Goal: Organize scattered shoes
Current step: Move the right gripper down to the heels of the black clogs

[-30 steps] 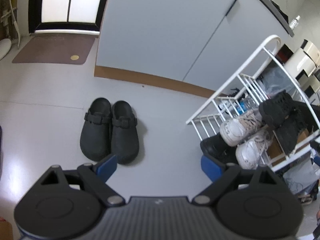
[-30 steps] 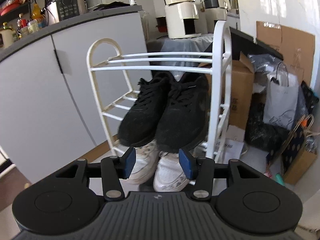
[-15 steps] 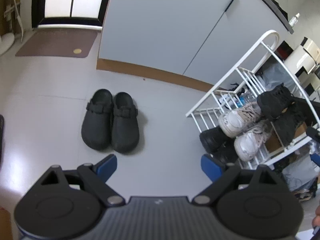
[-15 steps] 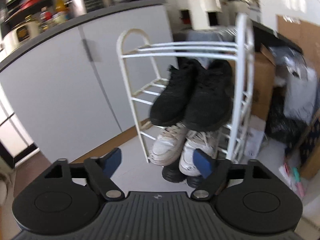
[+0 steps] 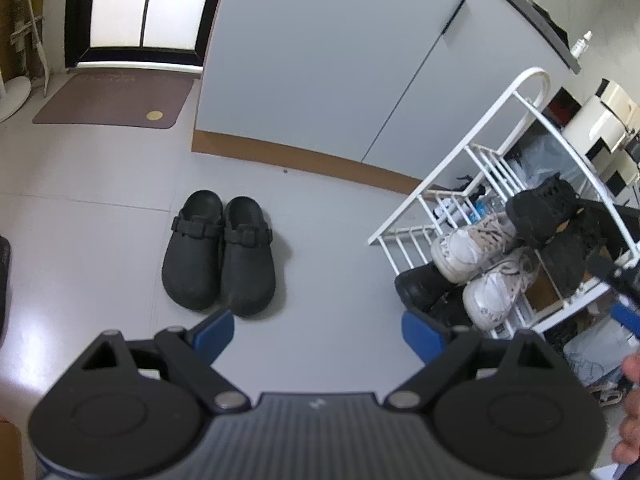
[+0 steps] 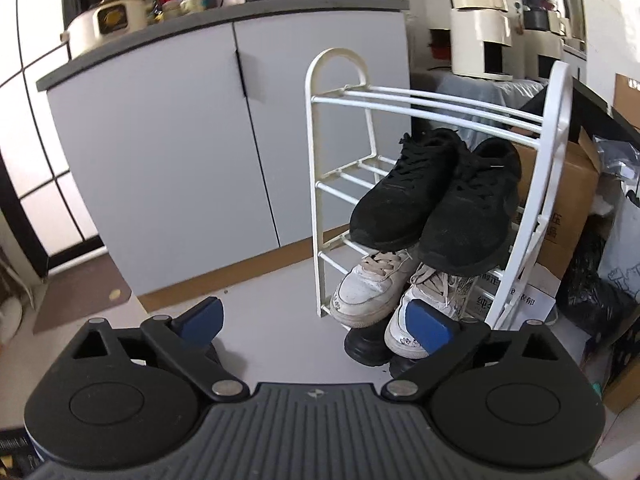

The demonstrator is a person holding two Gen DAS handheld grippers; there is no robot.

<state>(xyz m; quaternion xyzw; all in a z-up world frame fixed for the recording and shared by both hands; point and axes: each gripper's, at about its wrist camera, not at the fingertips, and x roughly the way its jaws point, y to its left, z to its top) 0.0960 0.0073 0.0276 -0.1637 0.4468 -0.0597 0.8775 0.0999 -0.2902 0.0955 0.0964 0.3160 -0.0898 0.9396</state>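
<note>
- Right gripper (image 6: pixel 316 322): blue-padded jaws opening, nearly full spread, nothing between them. Left gripper (image 5: pixel 316 332): jaws wide apart, empty, angled down at bare floor.
- Risk 1, nearest: pair of black rubber clogs w/ buckle straps (image 5: pixel 219 255) sits side by side on pale grey floor (image 5: pixel 100 240), just ahead of left gripper. Smooth rounded uppers; a pinch across the toe dome would likely slip off. Strap or heel rim looks the safer hold.
- Risk 2: clogs touch each other. A jaw pushed into the seam could shove the 2nd clog away & scatter the pair again.
- Risk 3: white wire shoe rack (image 6: pixel 320 184) w/ sloped rod shelves. Pair of black lace-up sneakers (image 6: pixel 436 208) overhangs front edge of its shelf, toes down. A bump to rack frame or sole could tip them off.
- Risk 4: white low-top sneakers w/ beige laces (image 6: pixel 384 288) sit below, toes also past the rods; black glossy shoes (image 6: pixel 368 344) at rack foot. Lower tiers look full, so clogs prob. need the top rods or free rod space left of the sneakers; rods spaced wide, a short clog may drop through or slide.
- Risk 5, far: brown cardboard box (image 6: pixel 560 208) & bags crowd the rack's right side; limited swing room for right gripper there.
</note>
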